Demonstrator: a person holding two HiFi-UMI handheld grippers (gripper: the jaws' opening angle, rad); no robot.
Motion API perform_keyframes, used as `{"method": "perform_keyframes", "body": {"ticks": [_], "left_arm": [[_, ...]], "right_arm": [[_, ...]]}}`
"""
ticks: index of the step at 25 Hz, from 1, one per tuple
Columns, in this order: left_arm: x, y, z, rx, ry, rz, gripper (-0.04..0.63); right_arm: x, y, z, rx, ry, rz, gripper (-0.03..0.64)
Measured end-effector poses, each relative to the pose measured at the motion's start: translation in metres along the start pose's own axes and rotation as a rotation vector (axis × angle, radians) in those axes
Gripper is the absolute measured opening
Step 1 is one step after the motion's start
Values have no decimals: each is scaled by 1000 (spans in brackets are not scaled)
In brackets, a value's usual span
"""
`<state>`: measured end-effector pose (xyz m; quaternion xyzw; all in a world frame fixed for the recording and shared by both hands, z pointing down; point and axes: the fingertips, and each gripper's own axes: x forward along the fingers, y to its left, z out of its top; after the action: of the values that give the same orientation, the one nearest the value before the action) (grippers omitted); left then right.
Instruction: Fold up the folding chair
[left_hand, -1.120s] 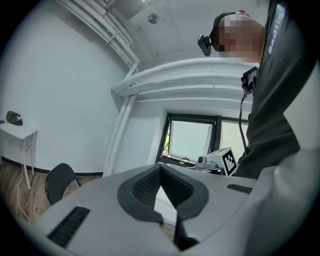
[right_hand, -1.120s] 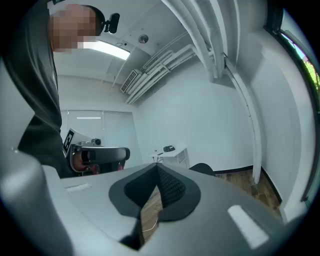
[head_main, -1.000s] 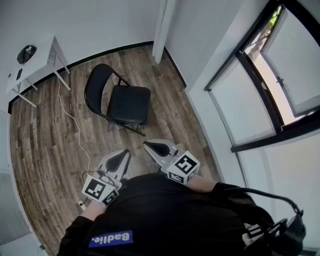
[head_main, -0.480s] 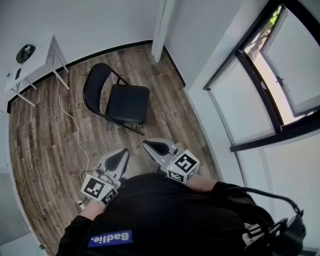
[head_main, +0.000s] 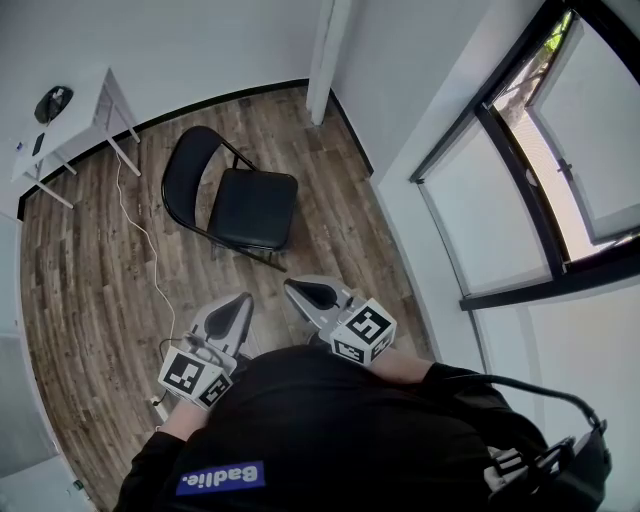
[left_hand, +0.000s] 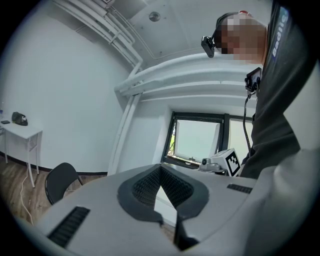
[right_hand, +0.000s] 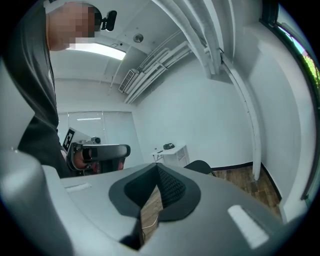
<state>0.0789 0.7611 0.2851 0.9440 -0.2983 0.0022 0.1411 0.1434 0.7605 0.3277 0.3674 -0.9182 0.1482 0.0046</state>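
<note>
**Head view:** from above the person, facing steeply down, with the folding chair (head_main: 240, 205) well ahead on the floor (head_main: 90, 270). **Left gripper view, right gripper view:** low and near level, facing across the room. All three share the folding chair and the white tabletop (head_main: 70, 115).
</note>
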Motion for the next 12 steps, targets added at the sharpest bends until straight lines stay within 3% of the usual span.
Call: {"method": "perform_keyframes", "body": {"ticks": [12], "left_arm": [[37, 8, -7, 9, -19, 157, -6]], "right_arm": [[-16, -52, -8, 31, 18, 65, -5]]}}
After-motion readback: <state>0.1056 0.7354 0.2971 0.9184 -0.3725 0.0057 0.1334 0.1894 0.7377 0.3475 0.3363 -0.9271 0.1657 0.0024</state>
